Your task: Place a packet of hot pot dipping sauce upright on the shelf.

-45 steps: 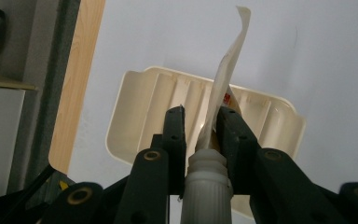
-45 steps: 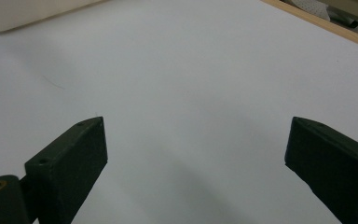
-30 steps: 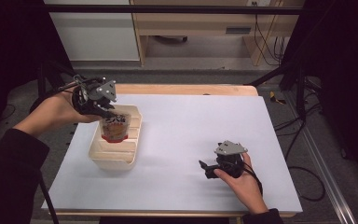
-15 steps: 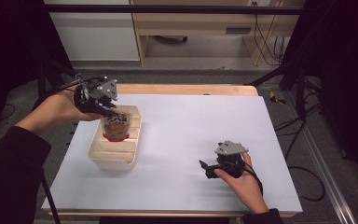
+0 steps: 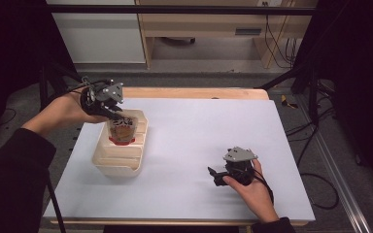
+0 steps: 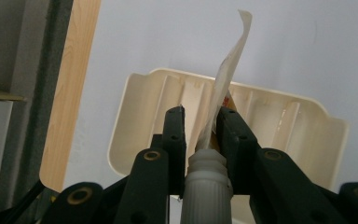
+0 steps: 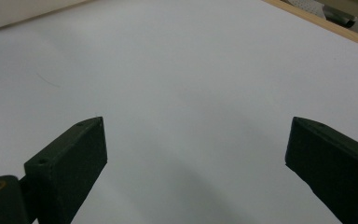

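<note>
My left gripper (image 5: 108, 108) is reaching in from the table's left edge, its jaws clamping the spout of a soft pouch (image 5: 122, 131) that is hanging upright inside the cream tray's (image 5: 121, 164) far compartment. My right gripper (image 5: 217, 175) is resting low on the white table (image 5: 199, 126), well apart, jaws standing wide and gripping nothing.

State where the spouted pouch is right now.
In the high view, the spouted pouch hangs at the table's left, clamped in the left gripper over the far end of the cream tray.
</note>
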A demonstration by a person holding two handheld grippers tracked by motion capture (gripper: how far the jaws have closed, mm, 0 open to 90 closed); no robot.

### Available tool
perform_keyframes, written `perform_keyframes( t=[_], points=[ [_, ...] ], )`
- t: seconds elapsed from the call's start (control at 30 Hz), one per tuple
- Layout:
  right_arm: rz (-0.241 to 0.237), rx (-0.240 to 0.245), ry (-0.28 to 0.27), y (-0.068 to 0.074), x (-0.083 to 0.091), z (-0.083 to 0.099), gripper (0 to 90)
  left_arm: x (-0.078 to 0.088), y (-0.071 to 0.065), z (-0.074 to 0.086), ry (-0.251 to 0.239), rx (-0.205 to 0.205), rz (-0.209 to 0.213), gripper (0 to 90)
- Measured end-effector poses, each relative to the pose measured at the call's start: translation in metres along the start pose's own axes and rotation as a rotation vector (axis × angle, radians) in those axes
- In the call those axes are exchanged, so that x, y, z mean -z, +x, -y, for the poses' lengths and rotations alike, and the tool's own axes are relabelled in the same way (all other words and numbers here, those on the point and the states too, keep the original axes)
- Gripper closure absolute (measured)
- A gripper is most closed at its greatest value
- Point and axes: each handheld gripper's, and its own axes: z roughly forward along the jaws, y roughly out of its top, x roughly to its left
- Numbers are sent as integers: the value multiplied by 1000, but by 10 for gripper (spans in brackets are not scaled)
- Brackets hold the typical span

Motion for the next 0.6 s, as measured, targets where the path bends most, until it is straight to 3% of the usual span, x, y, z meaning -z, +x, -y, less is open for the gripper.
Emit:
perform_keyframes(
  t=[0.6],
  points=[
    [-6,7,5,1,-1,1,58,-16,5,1,1,-8,17,738]
  ],
)
